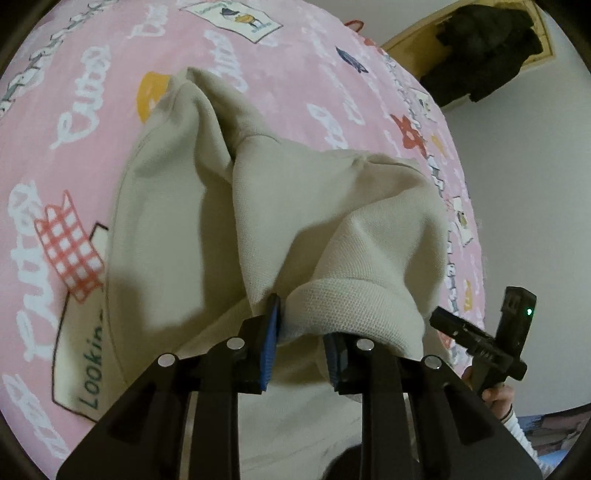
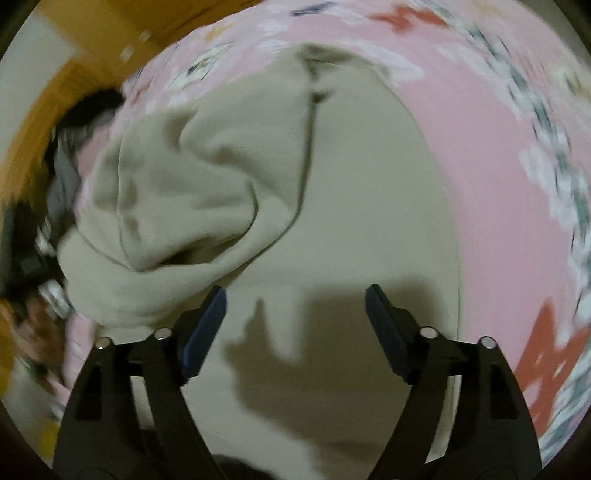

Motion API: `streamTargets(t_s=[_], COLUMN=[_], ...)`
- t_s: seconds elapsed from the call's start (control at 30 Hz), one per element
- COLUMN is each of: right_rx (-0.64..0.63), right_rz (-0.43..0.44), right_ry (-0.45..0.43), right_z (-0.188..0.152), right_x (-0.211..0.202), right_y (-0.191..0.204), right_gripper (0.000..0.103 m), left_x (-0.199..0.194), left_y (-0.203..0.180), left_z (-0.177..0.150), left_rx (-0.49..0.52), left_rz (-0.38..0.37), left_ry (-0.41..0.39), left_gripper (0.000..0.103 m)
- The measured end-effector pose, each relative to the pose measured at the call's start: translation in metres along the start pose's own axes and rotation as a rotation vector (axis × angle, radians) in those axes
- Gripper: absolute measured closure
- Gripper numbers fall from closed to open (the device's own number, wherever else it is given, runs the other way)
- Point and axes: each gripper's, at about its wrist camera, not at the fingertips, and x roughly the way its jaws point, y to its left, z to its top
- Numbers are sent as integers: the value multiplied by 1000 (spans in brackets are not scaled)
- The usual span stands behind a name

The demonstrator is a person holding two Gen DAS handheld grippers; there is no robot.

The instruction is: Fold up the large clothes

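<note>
A large beige sweatshirt (image 1: 280, 206) lies on a pink printed bedsheet (image 1: 92, 122). My left gripper (image 1: 301, 339) is shut on a thick fold of the sweatshirt and holds it lifted, so the cloth drapes down from the blue pads (image 1: 271, 332). The right gripper (image 1: 480, 339) shows at the right of the left wrist view, held in a hand. In the right wrist view, my right gripper (image 2: 295, 325) is open and empty above the flat beige sweatshirt (image 2: 351, 206); the view is blurred. A bunched part (image 2: 166, 206) rises to its left.
A wooden bed frame (image 1: 413, 44) with a dark garment (image 1: 480, 48) lies beyond the sheet's far edge. A white wall (image 1: 524, 184) is to the right. In the right wrist view, wood (image 2: 74, 29) and dark clothes (image 2: 85, 114) sit at the left.
</note>
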Motion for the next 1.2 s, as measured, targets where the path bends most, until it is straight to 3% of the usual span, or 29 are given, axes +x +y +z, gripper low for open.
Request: streamTargets(t_s=[0.1, 0.2, 0.23, 0.27, 0.3, 0.33, 0.43, 0.53, 0.57, 0.6, 0.63, 0.67, 0.83, 0.93, 1.03, 1.2], right_rx=[118, 50, 1, -41, -79, -156, -332, -386, -381, -352, -308, -283, -338, -370, -382, -424], right_rz=[119, 172, 188, 194, 191, 155, -14, -175, -173, -110, -43, -18, 23, 47, 82, 90], right_ry=[8, -28, -43, -47, -43, -33, -56, -35, 7, 41, 75, 95, 15, -66, -123, -136], right_z=[0, 9, 15, 20, 27, 32, 44, 50, 53, 54, 53, 52, 40, 38, 27, 0], right_x=[-11, -25, -29, -29, -26, -20, 9, 44, 59, 70, 78, 81, 61, 31, -4, -24], right_y=[-2, 31, 50, 67, 80, 103, 148, 163, 162, 157, 149, 143, 144, 149, 151, 151], right_gripper=[25, 24, 23, 19, 18, 17, 17, 18, 34, 48, 72, 84, 93, 93, 93, 93], left_x=[4, 10, 11, 11, 9, 6, 6, -1, -5, -9, -13, -20, -44, -31, -17, 18], left_y=[-12, -23, -25, -28, -29, -29, -19, -4, 2, 8, 14, 24, 67, 84, 84, 79], left_z=[-8, -20, -24, -28, -32, -35, -37, -36, -33, -29, -25, -16, 21, 50, 66, 92], left_rx=[35, 83, 100, 116, 128, 137, 71, -3, -32, -60, -90, -139, -311, -387, -380, -410], left_rz=[39, 101, 144, 205, 229, 233, 176, 134, 108, 81, 54, 14, -114, -61, -90, -53], left_ry=[33, 61, 59, 44, 16, -16, -6, -22, -30, -42, -59, -88, -175, -135, -104, -31], left_gripper=[79, 73, 68, 46, 37, 36, 36, 36, 36, 35, 32, 28, 25, 25, 26, 26])
